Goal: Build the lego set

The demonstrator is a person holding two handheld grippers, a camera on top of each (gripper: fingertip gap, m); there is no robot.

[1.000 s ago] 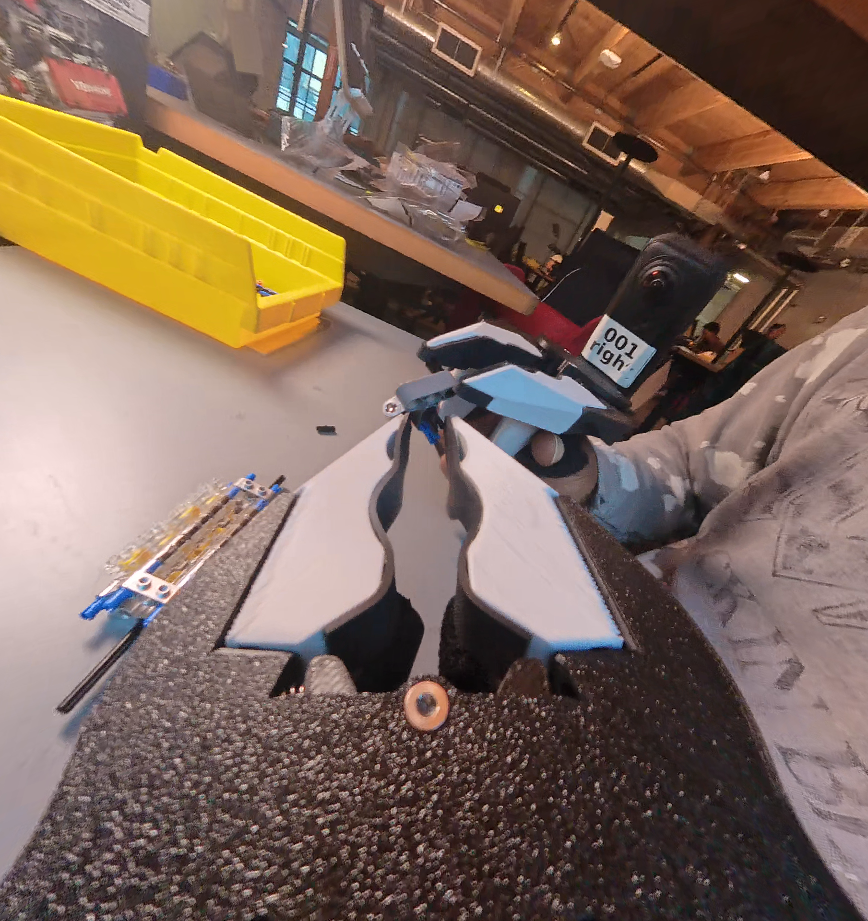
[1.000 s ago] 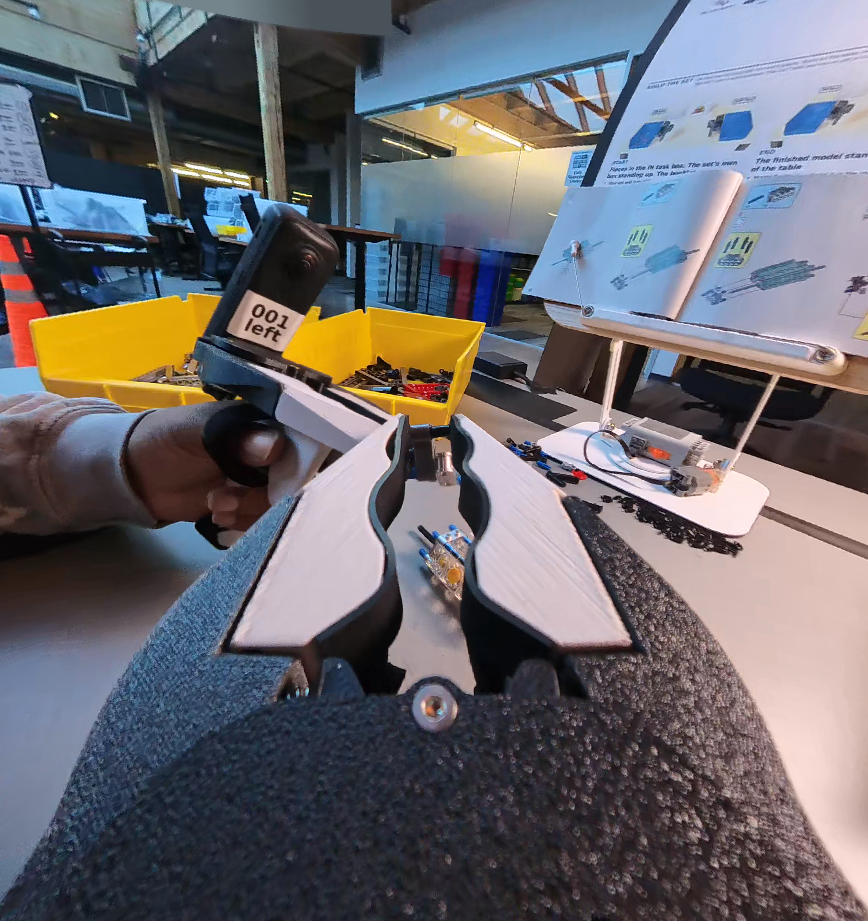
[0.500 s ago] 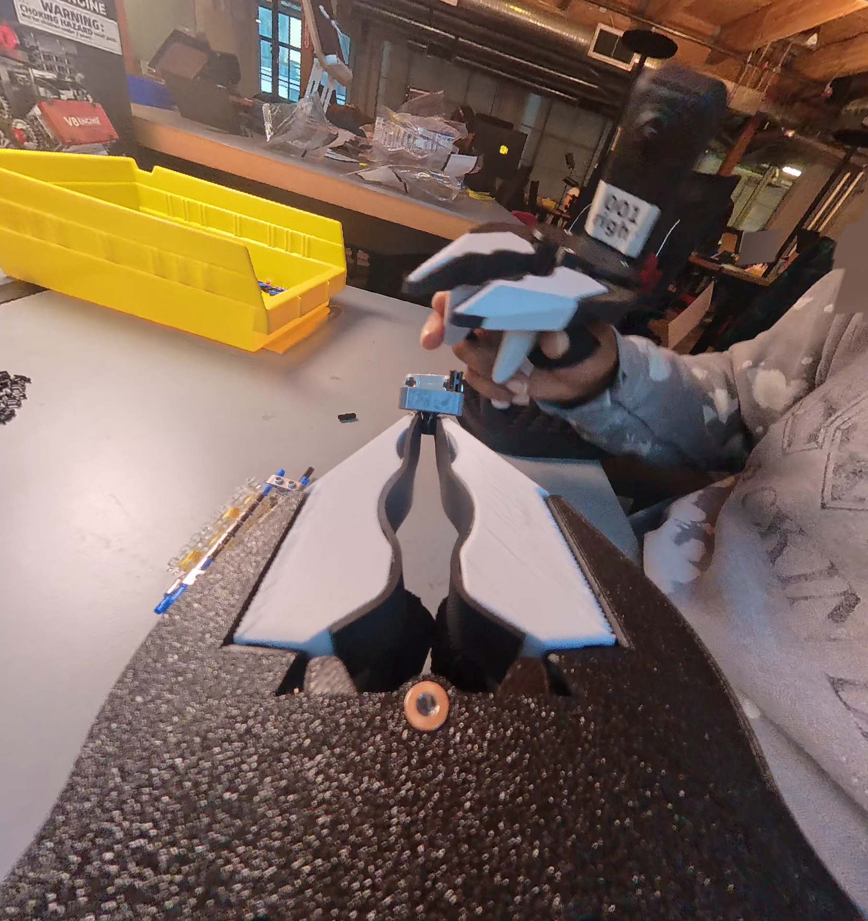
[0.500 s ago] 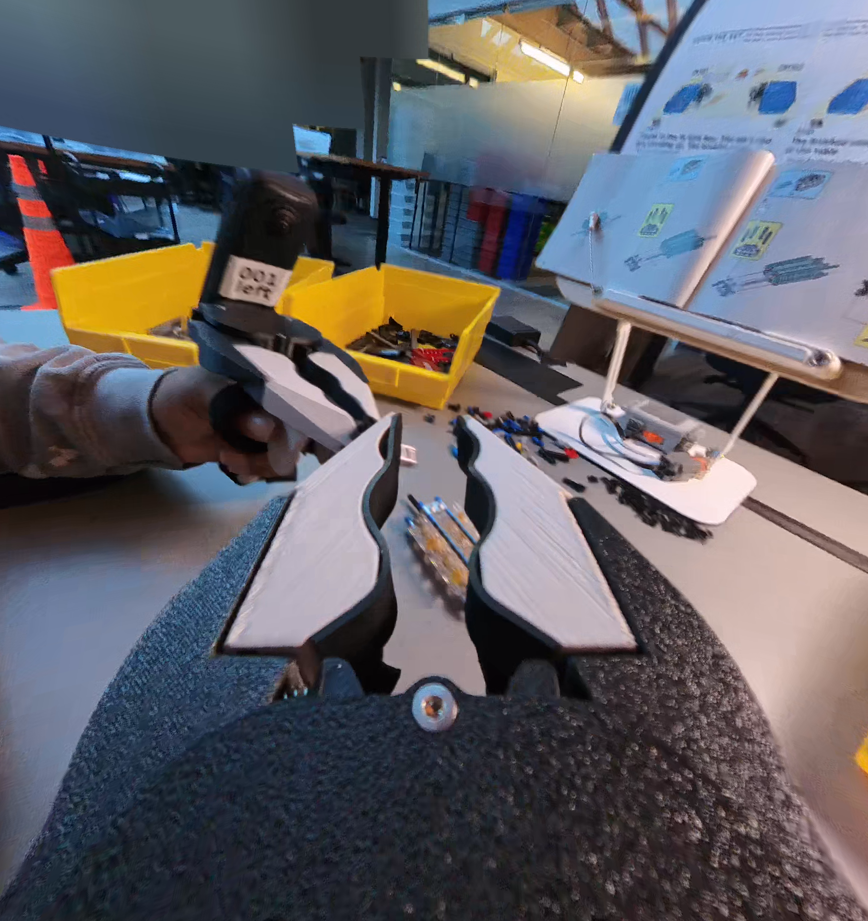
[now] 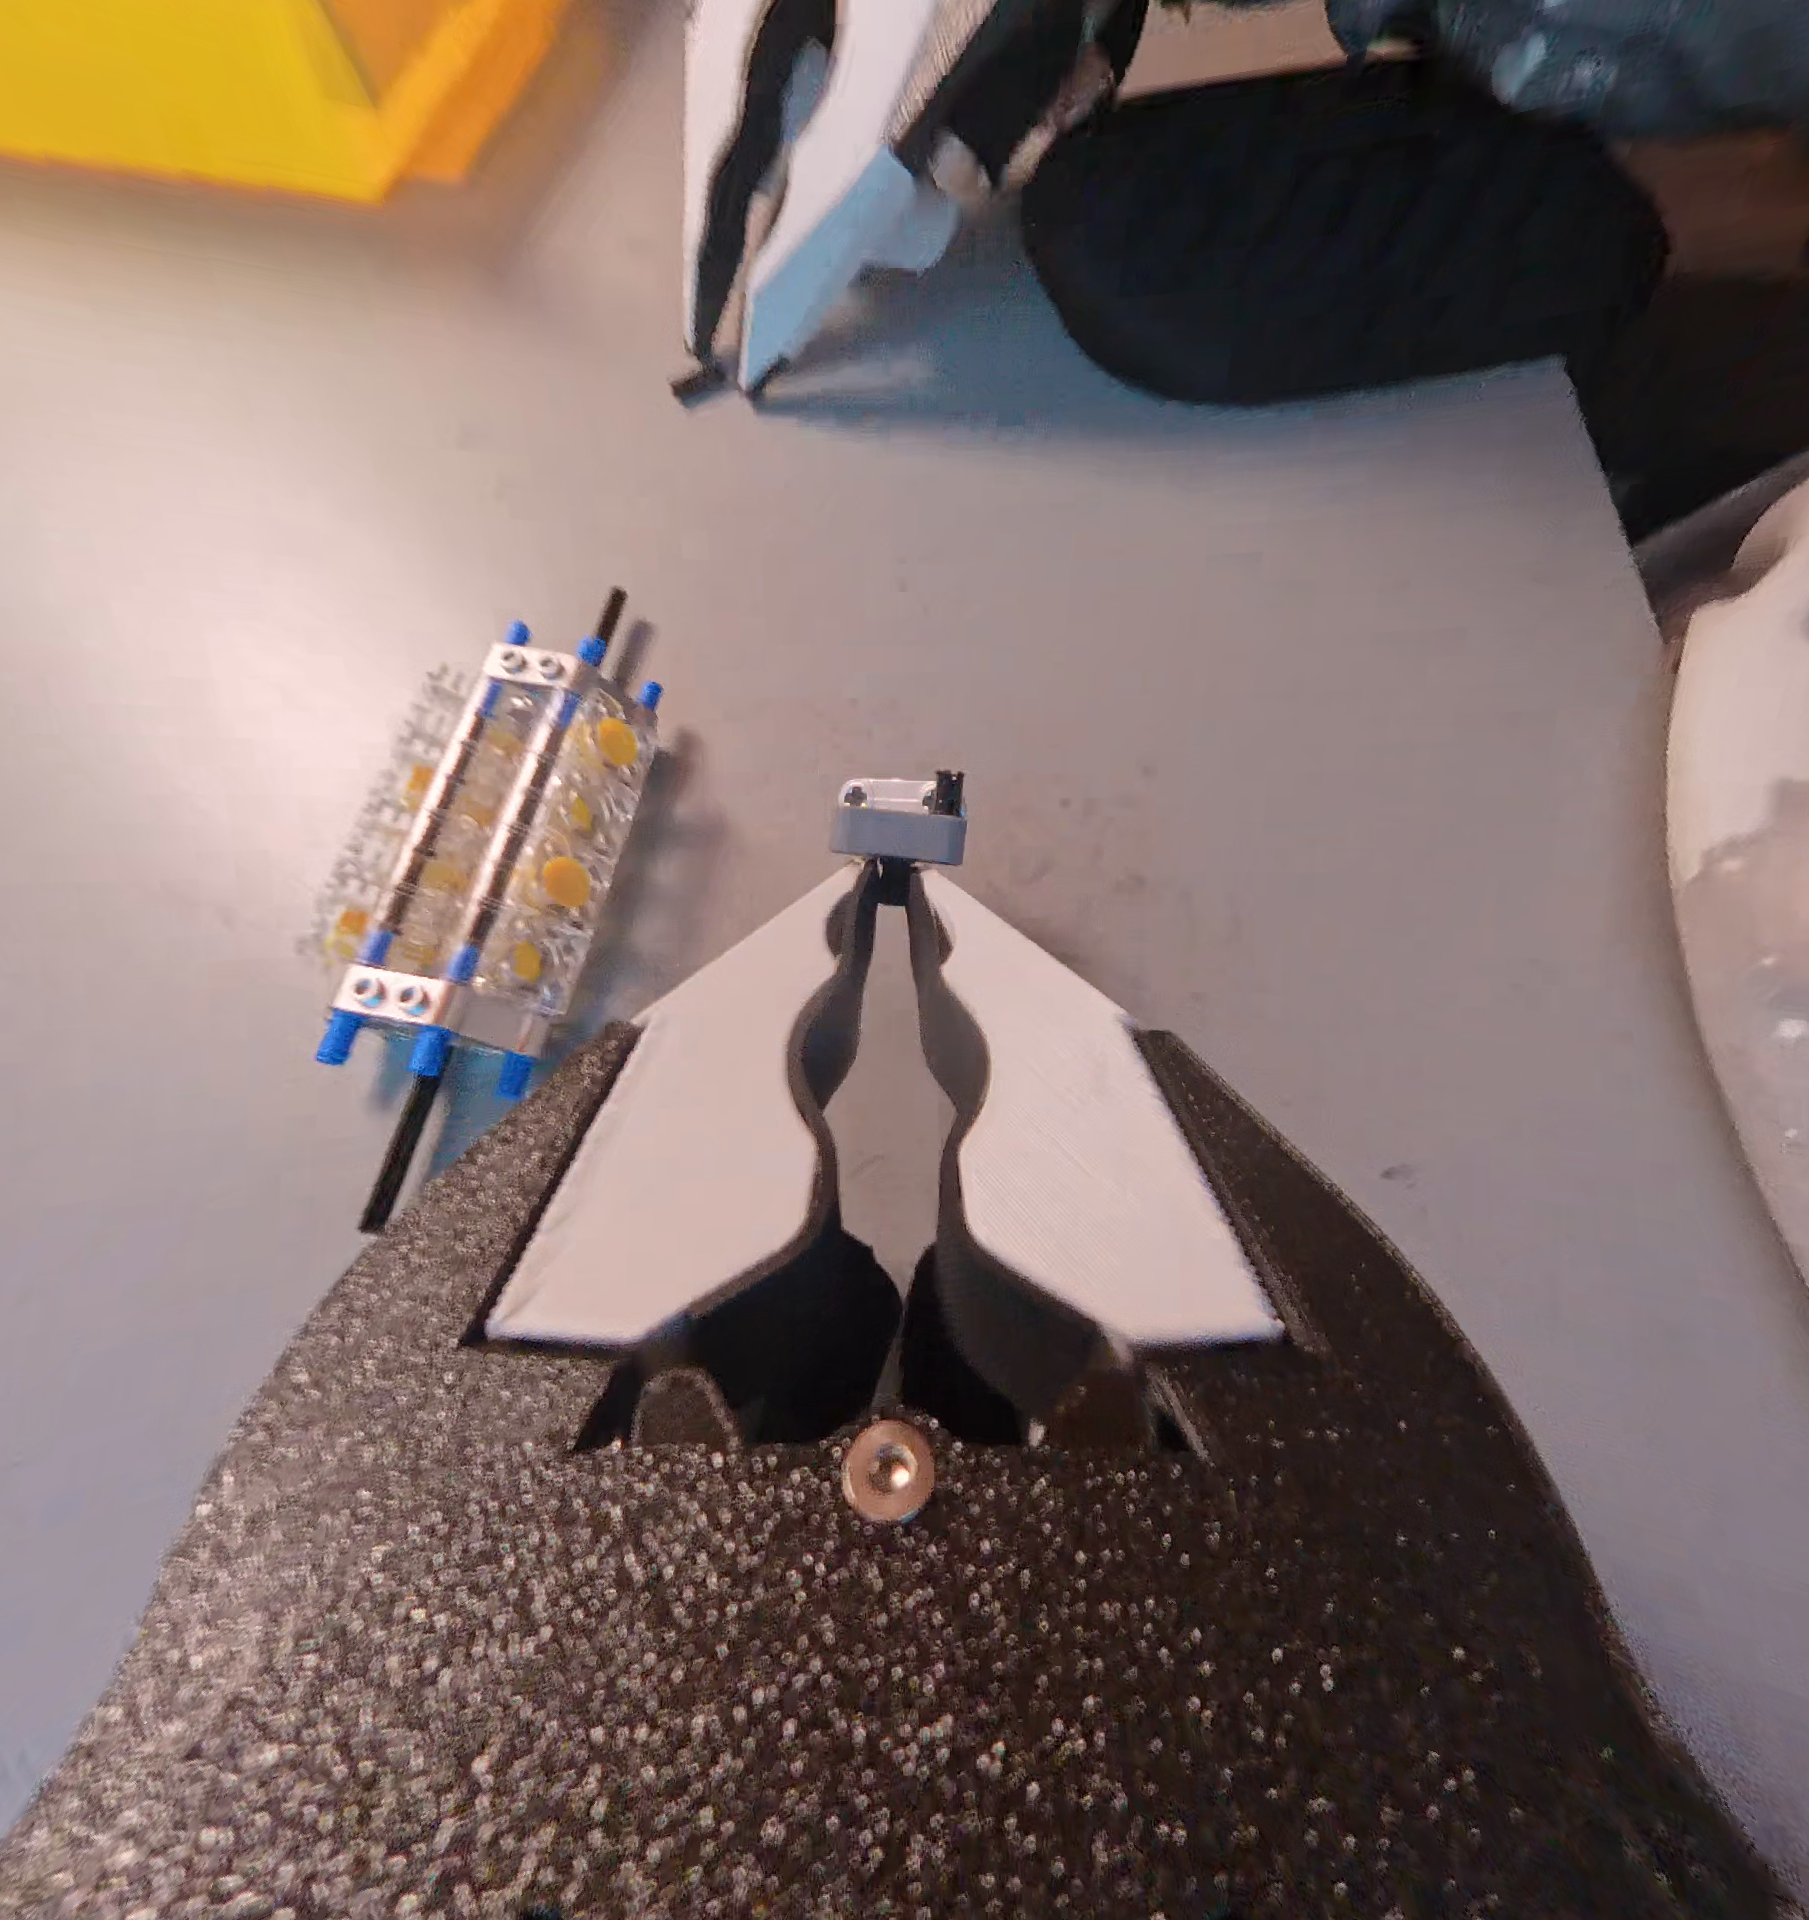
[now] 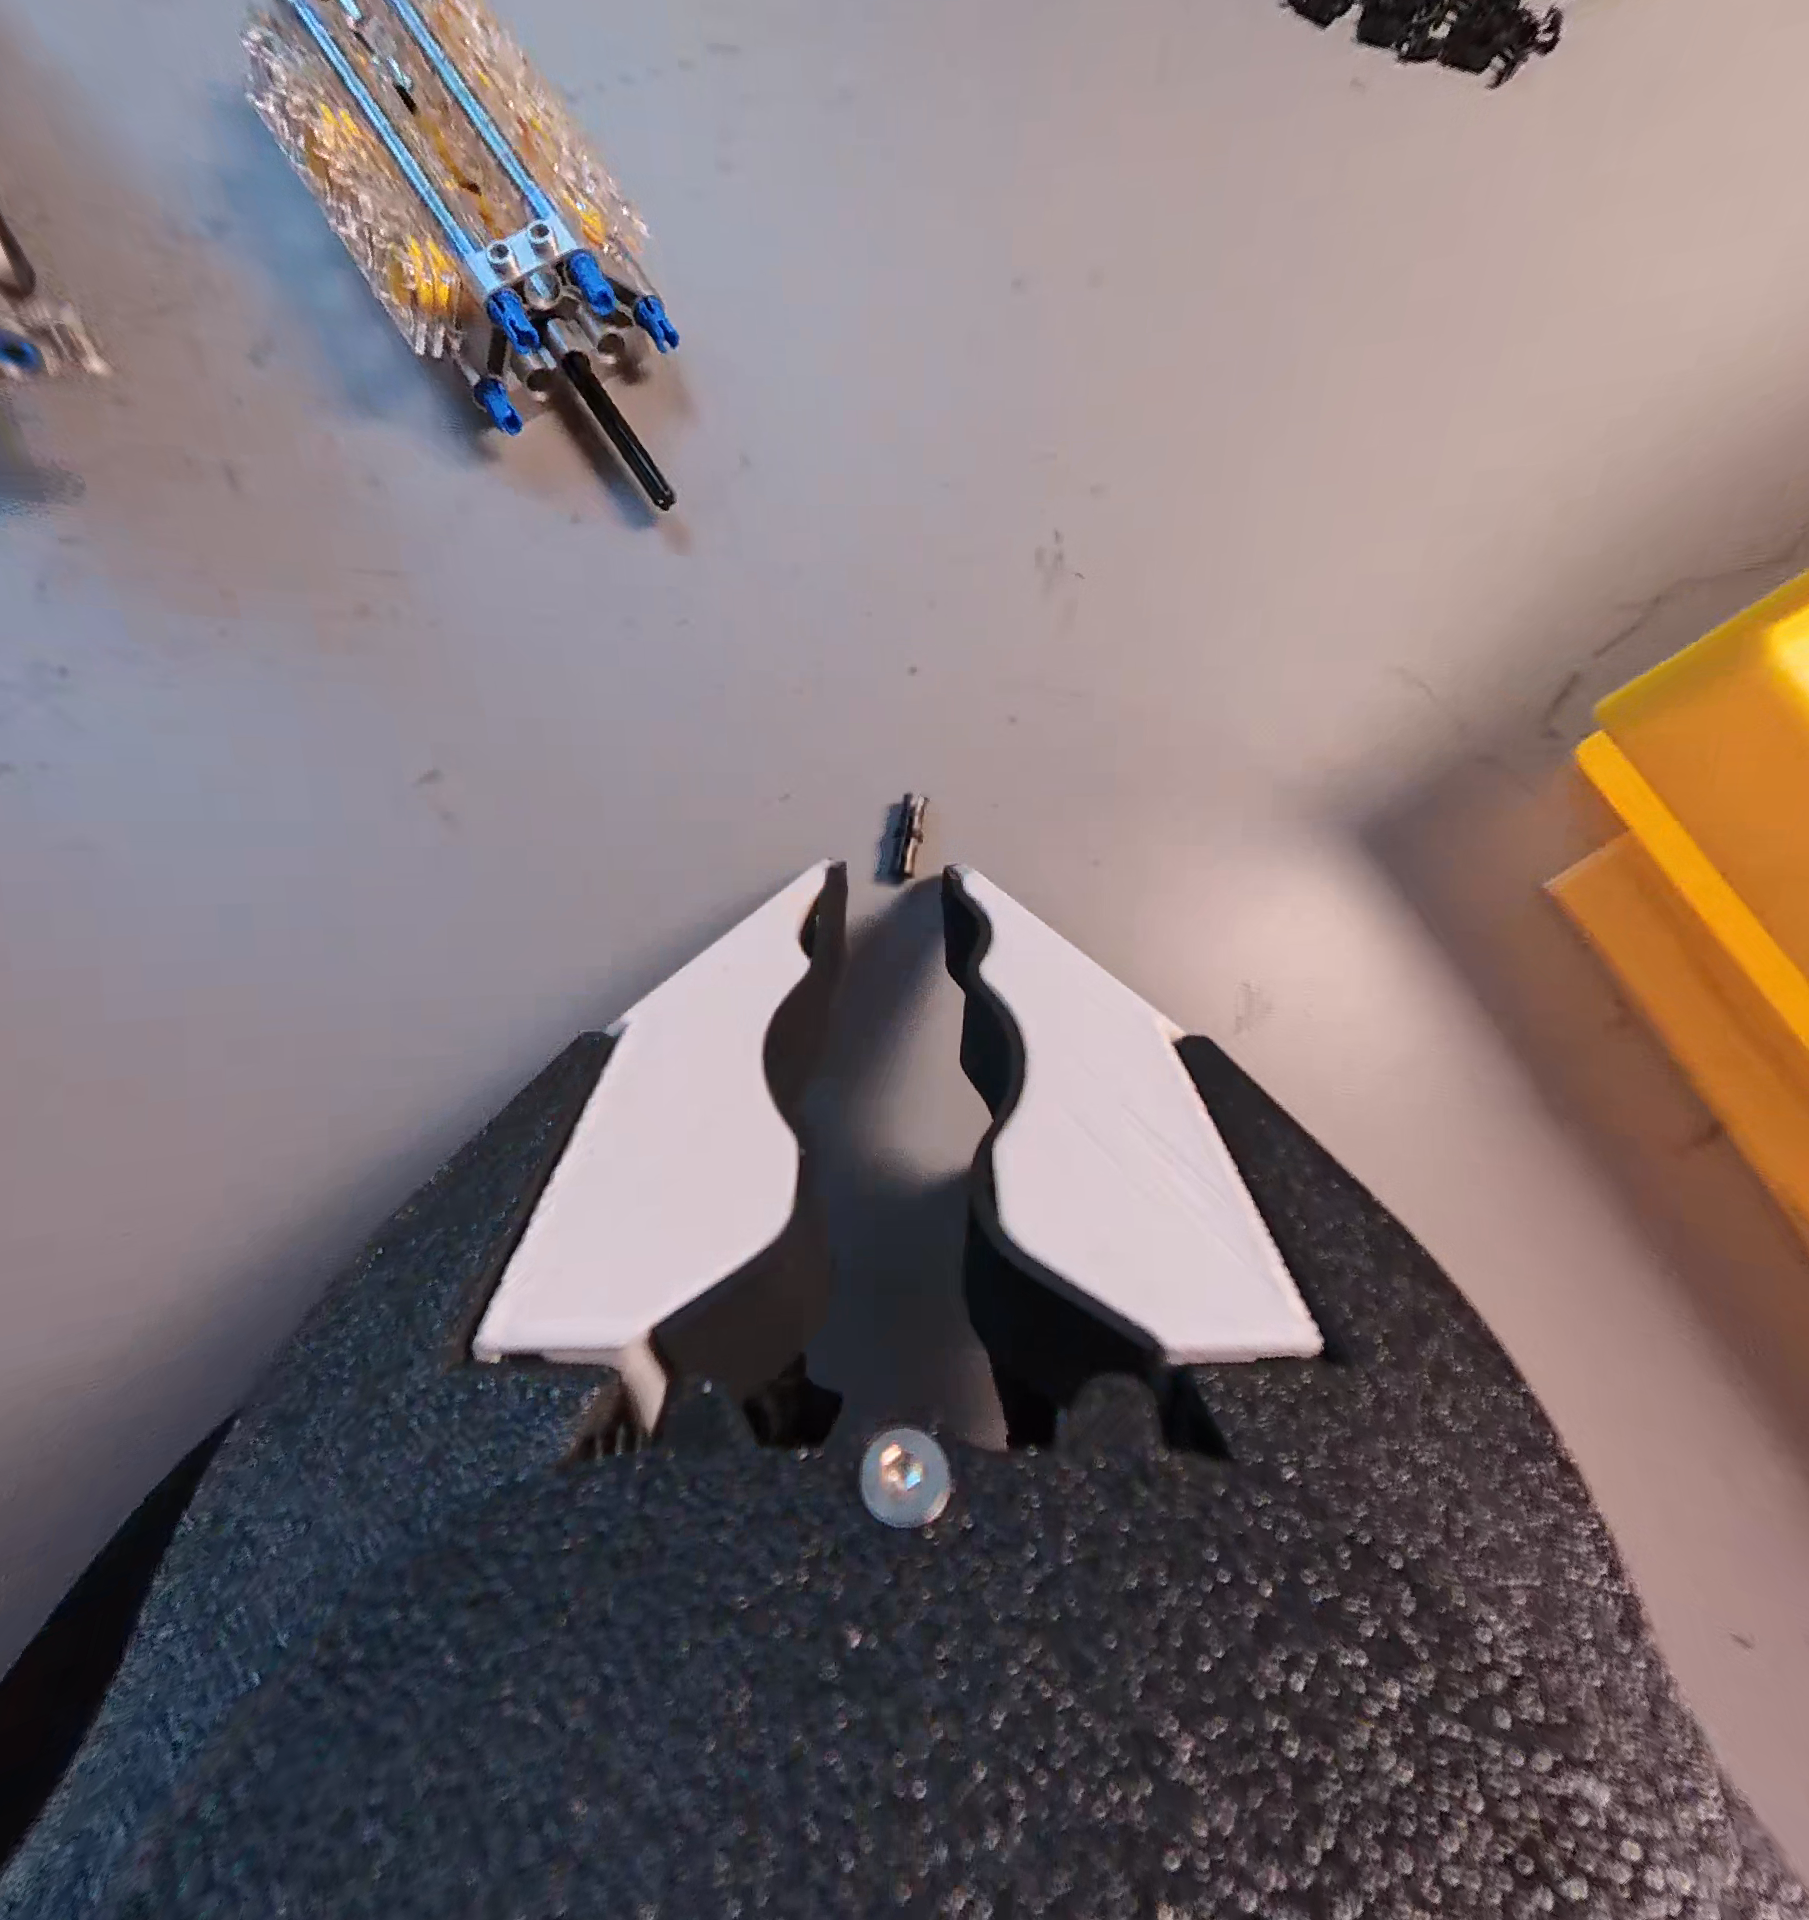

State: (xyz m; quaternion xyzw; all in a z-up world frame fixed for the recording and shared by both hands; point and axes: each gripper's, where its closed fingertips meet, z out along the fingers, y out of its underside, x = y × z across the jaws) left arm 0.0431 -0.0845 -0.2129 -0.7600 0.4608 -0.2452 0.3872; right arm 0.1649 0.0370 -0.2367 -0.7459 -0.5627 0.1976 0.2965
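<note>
Grey beam, black-pinned, tool-gripped

One clear assembly, one grey connector, one loose black pin.

Both wrist views look steeply down, close over the grey table. The 2 share the clear toy assembly and each catches a yellow bin at its edge.
</note>
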